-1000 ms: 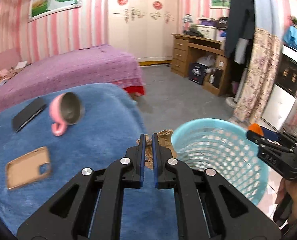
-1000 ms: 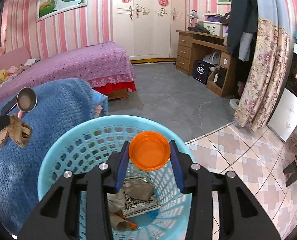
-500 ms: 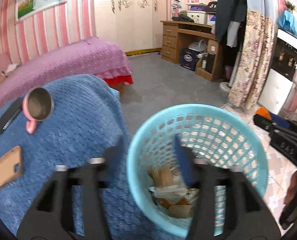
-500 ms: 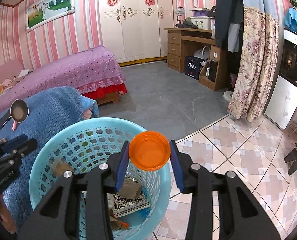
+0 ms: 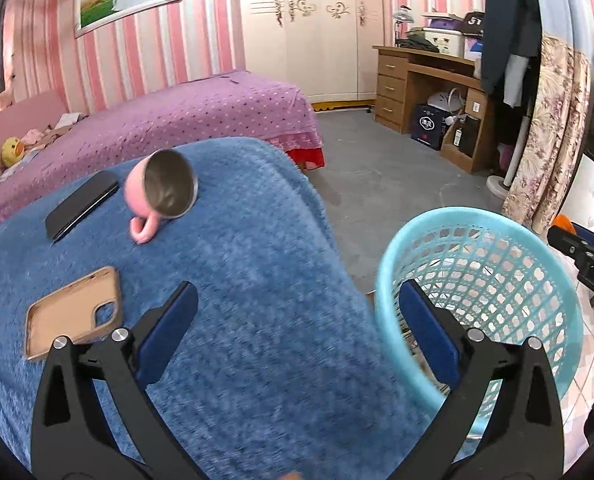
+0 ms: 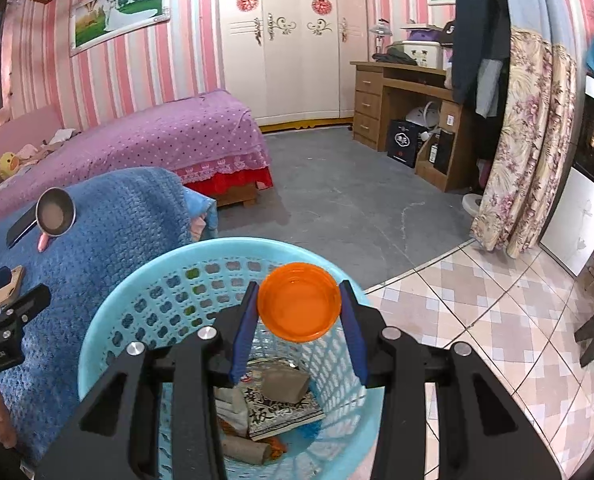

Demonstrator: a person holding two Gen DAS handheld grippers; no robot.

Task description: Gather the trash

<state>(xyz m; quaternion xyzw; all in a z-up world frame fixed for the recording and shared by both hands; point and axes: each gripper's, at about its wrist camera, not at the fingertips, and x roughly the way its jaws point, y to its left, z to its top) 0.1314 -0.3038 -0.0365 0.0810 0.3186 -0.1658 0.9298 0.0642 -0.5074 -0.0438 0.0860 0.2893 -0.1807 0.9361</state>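
Over the blue basket [image 6: 109,320], my right gripper [image 6: 299,316] pinches an orange cap [image 6: 299,302] by its sides, while my left gripper [image 5: 297,340] hangs with its fingers spread wide and nothing between them — its jaws have just been opening. One left finger sits over the blanket [image 5: 237,280], the other over the basket's near rim. Paper scraps and a cardboard roll [image 6: 245,450] already lie at the basket's bottom.

My worry is the cap: it hovers close to the far rim, so if I let go from here it may clip the edge and bounce onto the tiled floor [image 6: 477,320]. My left fingers could also nudge the light basket and tip it. Near the blanket's far edge, the pink mug [image 5: 161,192] lies on its side beside a phone [image 5: 81,210], and a phone case [image 5: 73,316] lies by the near left edge — none looks like trash, and grabbing one would be a mistake.
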